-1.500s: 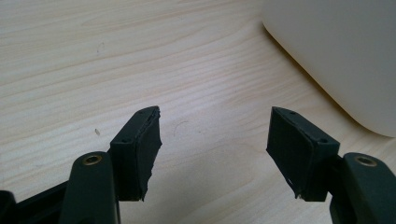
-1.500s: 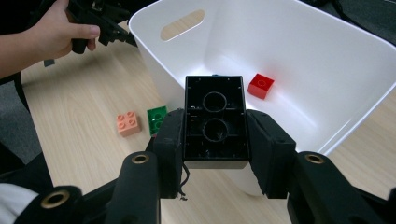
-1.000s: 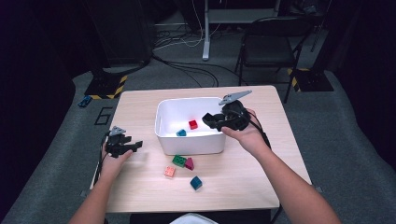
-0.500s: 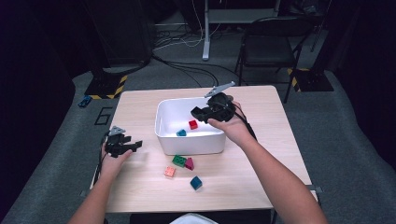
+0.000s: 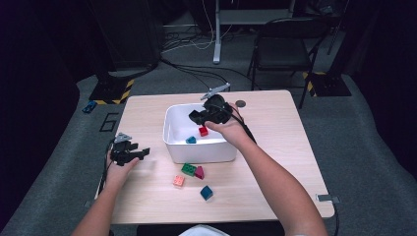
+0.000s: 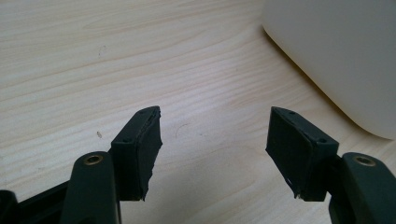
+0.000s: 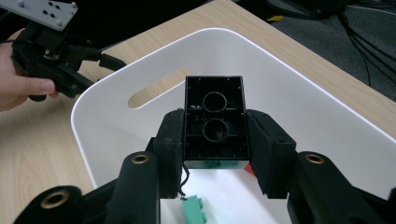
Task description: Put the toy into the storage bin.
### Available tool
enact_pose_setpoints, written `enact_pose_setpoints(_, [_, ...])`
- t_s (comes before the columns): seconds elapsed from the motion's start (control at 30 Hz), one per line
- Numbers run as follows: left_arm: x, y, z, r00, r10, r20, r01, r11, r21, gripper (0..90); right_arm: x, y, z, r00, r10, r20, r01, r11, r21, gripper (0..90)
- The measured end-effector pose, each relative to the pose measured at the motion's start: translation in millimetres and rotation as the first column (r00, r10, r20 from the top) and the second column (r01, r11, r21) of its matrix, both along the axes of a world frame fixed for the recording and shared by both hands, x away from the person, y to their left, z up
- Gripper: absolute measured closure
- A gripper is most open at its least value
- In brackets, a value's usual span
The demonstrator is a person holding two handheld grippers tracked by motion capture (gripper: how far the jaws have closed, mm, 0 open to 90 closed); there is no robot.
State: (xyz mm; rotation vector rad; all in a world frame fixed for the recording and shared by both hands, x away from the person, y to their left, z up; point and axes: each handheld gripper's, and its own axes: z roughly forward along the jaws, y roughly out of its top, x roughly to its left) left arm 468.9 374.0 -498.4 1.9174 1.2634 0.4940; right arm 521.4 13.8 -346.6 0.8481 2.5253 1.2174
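My right gripper point(image 5: 197, 116) hovers over the white bin point(image 5: 172, 143), shut on a black brick point(image 7: 215, 116) whose hollow underside faces the camera in the right gripper view. Inside the bin lie a red brick point(image 5: 203, 131) and a teal brick point(image 5: 191, 140); the right gripper view shows a green brick point(image 7: 195, 209) below the jaws. My left gripper point(image 5: 143, 153) rests on the table left of the bin, open, with bare wood between its pads point(image 6: 145, 144). The left gripper point(image 7: 51, 56) also appears beyond the bin in the right gripper view.
In front of the bin lie a green brick point(image 5: 188, 169), a magenta brick point(image 5: 199, 172), an orange brick point(image 5: 178, 180) and a blue brick point(image 5: 206, 192). A dark round disc point(image 5: 240, 103) sits behind the bin. The bin's wall point(image 6: 345, 60) stands close to the left gripper.
My right gripper has carried the black brick leftward from the bin's right rim to above its inside. The left hand has stayed in place.
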Motion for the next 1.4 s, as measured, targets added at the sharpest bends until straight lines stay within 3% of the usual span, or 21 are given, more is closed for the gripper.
enact_pose_setpoints(0.37, [-0.2, -0.2, 0.6, 1.0, -0.004, 0.0, 0.004, 1.0, -0.003, 35.0, 16.4, 12.0, -14.0, 0.9999, 0.001, -0.01, -0.002, 1.0, -0.026, 58.4])
enact_pose_setpoints(0.93, [-0.2, -0.1, 0.7, 1.0, -0.006, 0.0, 0.006, 1.0, -0.004, 35.1, 34.0, 18.3, -36.6, 0.9993, -0.013, -0.035, 0.01, 0.994, -0.105, 58.1])
enact_pose_setpoints(1.4, [-0.1, -0.2, 0.7, 1.0, -0.007, 0.0, 0.007, 1.0, -0.003, 35.1, 34.2, 11.4, -31.9, 0.999, -0.037, -0.026, 0.034, 0.995, -0.091, 52.7])
